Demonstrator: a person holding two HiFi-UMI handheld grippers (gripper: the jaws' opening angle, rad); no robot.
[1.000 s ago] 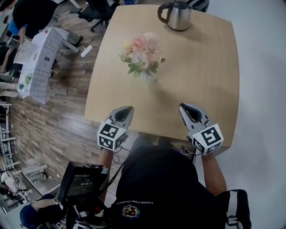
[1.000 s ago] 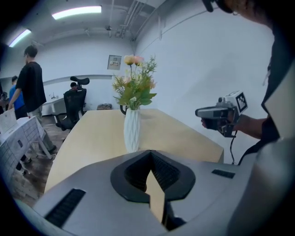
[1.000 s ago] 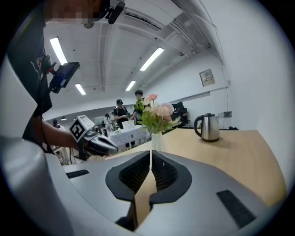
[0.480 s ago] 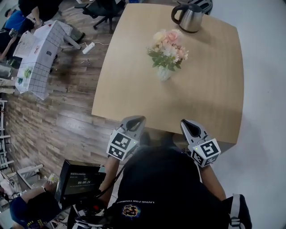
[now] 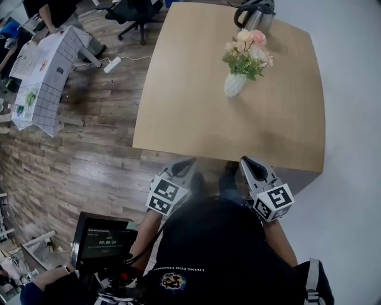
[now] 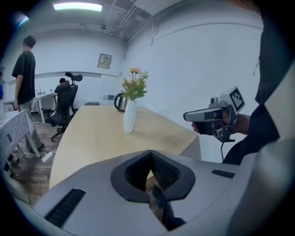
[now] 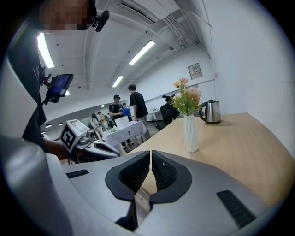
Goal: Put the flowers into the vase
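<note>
A bunch of pink and cream flowers point(image 5: 248, 52) stands upright in a white ribbed vase point(image 5: 234, 85) on the far part of the wooden table point(image 5: 196, 107). The same vase point(image 6: 130, 116) point(image 7: 191, 133) shows well ahead in both gripper views, with the flowers point(image 6: 134, 85) point(image 7: 186, 98) above it. My left gripper point(image 5: 187, 165) is shut and empty, held just off the table's near edge. The right gripper point(image 5: 247, 163) is shut and empty too, also at the near edge. Both are far from the vase.
A steel kettle point(image 5: 256, 15) stands at the table's far edge behind the vase. Left of the table lie wood flooring, a power strip point(image 5: 112, 63), a gridded white table point(image 5: 41, 71) and office chairs. People stand and sit in the background point(image 6: 24, 78).
Both grippers have drawn back from over the table to just off its near edge. The view has shifted, so the vase and flowers sit farther away and to the upper right.
</note>
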